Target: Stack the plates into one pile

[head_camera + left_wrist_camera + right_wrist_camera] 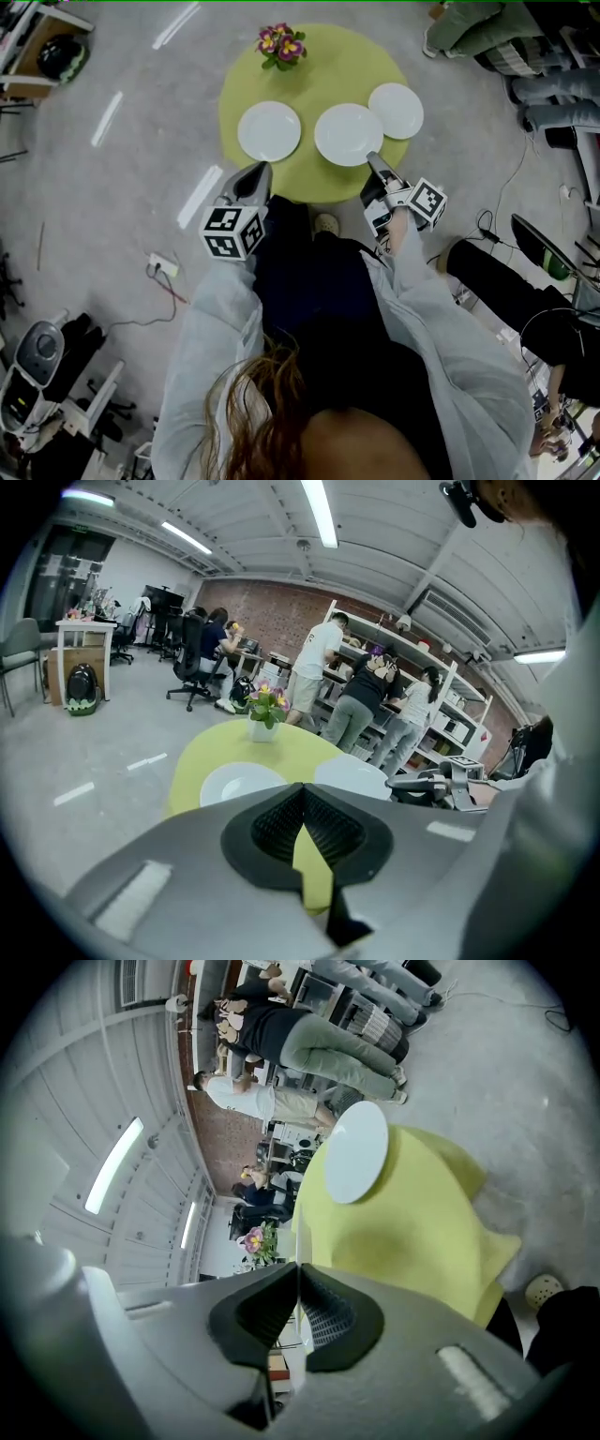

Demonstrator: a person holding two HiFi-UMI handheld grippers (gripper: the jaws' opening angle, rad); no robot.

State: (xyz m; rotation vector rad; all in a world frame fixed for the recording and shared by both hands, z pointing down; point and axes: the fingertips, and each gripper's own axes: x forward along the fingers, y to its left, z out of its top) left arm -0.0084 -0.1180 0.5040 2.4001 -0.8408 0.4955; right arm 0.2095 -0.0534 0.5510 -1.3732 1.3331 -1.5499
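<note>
On the table [330, 58], the left plate [269, 130] lies just ahead of the fingertips of the left gripper [262, 169]. The middle plate [347, 134] has its near rim between the fingers of the right gripper [372, 157]. The right plate [396, 110] lies beyond them to the right, and the flower pot [281, 45] is farthest off.

We are in an open-plan lab or workshop, with a brick back wall [267, 621], a bare ceiling hung with strip lights [319, 513], and a grey concrete floor [122, 187] marked with tape. Beyond the far edge of the round table [300, 752] we see people [314, 672] standing at white shelving [448, 682] loaded with equipment, and others seated on office chairs [192, 663] at desks. Off the table's near left edge, a power strip [161, 266] and loose cables lie on the floor.
</note>
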